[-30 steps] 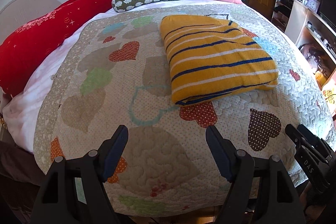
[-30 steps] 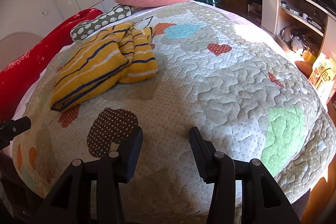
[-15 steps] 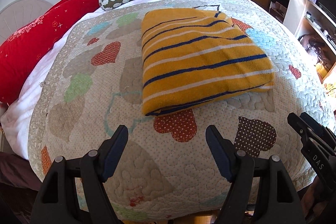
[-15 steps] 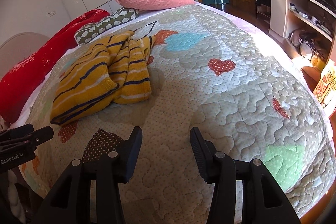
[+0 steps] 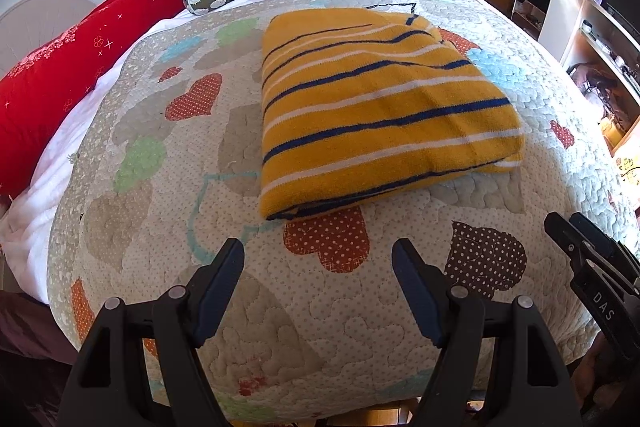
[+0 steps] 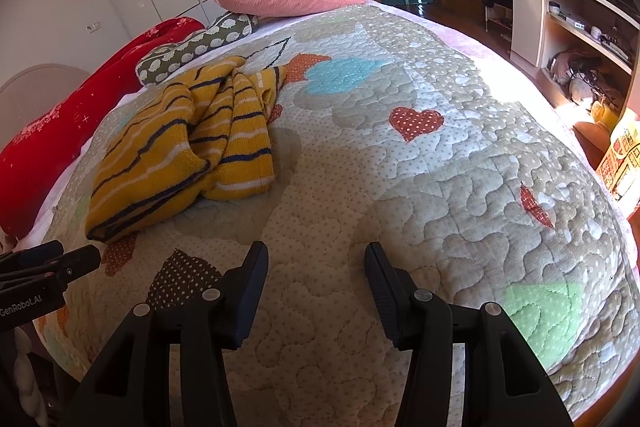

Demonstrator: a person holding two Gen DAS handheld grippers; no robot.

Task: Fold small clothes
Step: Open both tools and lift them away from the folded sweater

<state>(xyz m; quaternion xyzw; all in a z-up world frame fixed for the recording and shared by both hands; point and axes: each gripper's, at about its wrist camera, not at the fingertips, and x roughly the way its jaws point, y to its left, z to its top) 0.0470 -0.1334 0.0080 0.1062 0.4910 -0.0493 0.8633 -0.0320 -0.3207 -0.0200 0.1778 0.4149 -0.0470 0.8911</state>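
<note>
Both grippers (image 5: 318, 259) (image 6: 316, 263) have neared the folded sweater (image 5: 376, 111), jaws apart.

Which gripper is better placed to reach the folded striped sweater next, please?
Probably the left gripper: it is open, and the striped sweater lies straight ahead of it. From the right gripper, also open, the sweater lies off to the side.

Black left gripper (image 5: 318, 291), dark blue pads, silver screws, right gripper (image 6: 316, 297) alike
</note>
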